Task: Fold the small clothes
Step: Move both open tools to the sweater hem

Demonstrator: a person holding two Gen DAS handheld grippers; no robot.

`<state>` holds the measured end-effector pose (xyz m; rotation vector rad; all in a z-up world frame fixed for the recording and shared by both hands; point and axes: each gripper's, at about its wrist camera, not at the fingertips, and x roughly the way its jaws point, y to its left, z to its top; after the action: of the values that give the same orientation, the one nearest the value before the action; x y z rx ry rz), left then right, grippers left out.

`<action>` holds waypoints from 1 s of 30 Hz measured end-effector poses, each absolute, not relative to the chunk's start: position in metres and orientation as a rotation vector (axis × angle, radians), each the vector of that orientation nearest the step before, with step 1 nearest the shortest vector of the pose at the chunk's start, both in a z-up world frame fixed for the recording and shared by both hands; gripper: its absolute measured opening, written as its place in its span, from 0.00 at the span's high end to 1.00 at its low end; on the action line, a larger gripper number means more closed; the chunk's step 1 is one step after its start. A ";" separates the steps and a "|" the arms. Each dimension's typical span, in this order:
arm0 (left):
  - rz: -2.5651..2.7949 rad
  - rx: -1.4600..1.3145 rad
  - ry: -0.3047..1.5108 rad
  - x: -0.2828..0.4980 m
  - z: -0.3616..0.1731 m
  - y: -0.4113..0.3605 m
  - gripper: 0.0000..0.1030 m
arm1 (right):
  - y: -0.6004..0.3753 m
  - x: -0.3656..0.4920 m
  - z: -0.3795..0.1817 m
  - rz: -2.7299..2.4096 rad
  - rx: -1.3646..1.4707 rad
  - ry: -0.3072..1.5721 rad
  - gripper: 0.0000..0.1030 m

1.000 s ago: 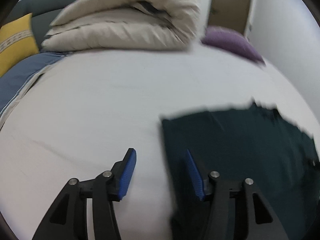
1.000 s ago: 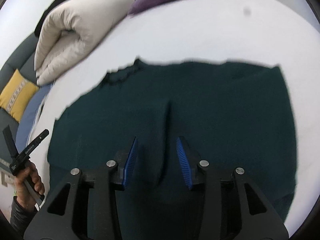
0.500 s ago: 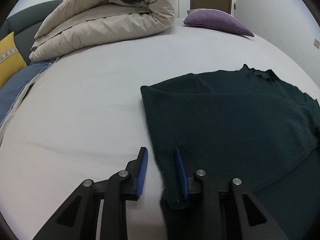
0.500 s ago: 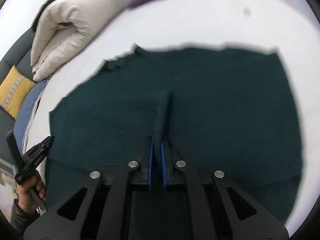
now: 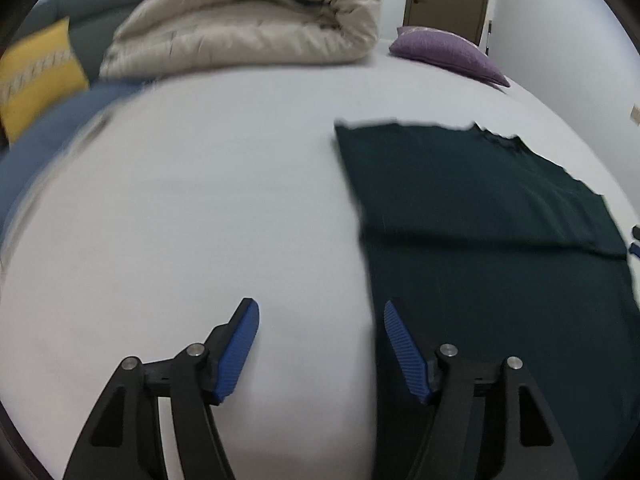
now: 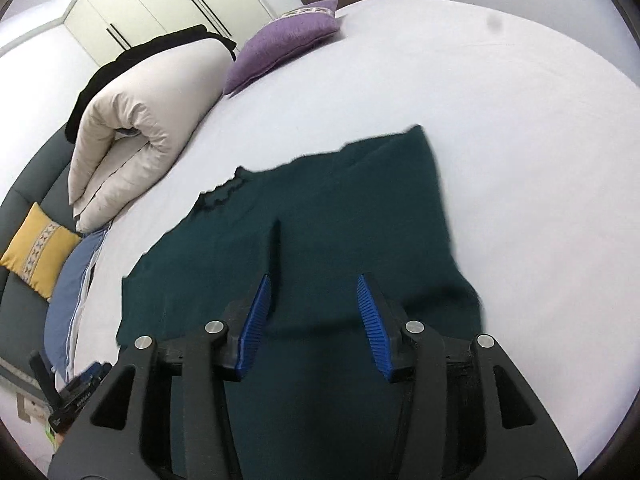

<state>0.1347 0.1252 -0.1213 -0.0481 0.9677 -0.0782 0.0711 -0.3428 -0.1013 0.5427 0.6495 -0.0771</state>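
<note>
A dark green knitted garment (image 5: 480, 220) lies flat on the white bed sheet (image 5: 200, 220), with one layer folded over and its edge running across the cloth. My left gripper (image 5: 320, 306) hovers at the garment's left edge, jaws opening. Its right pad is over the cloth, its left pad is over bare sheet, and nothing is pinched. In the right wrist view the garment (image 6: 340, 208) shows a small raised ridge (image 6: 276, 240) just ahead of my right gripper (image 6: 313, 280). That gripper's jaws are also opening above the cloth and hold nothing.
A rolled beige duvet (image 5: 248, 28) and a purple pillow (image 5: 448, 52) lie at the far end of the bed. A yellow cushion (image 5: 36, 80) and blue bedding (image 5: 48, 140) sit at the left. My left gripper's body (image 6: 76, 392) shows low left in the right wrist view.
The right gripper was shut on a pinched ridge of cloth half a second ago and has let it go. The left jaws have widened and drawn back from the garment's edge. The lifted layer lies flat.
</note>
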 end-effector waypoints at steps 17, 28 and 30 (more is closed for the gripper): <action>-0.396 -0.445 1.161 -0.024 -0.133 0.171 0.34 | -0.343 -0.186 -0.171 0.088 0.586 0.745 0.57; -0.517 -0.625 1.231 -0.041 -0.148 0.173 0.41 | -0.369 -0.225 -0.199 0.103 0.731 0.774 0.57; -0.515 -0.642 1.235 -0.040 -0.150 0.174 0.50 | -0.368 -0.230 -0.202 0.097 0.735 0.788 0.56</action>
<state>-0.0398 0.1735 -0.1501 -0.6422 1.2355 -0.5154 -0.2295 -0.3685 -0.2023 0.7348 0.7881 0.0974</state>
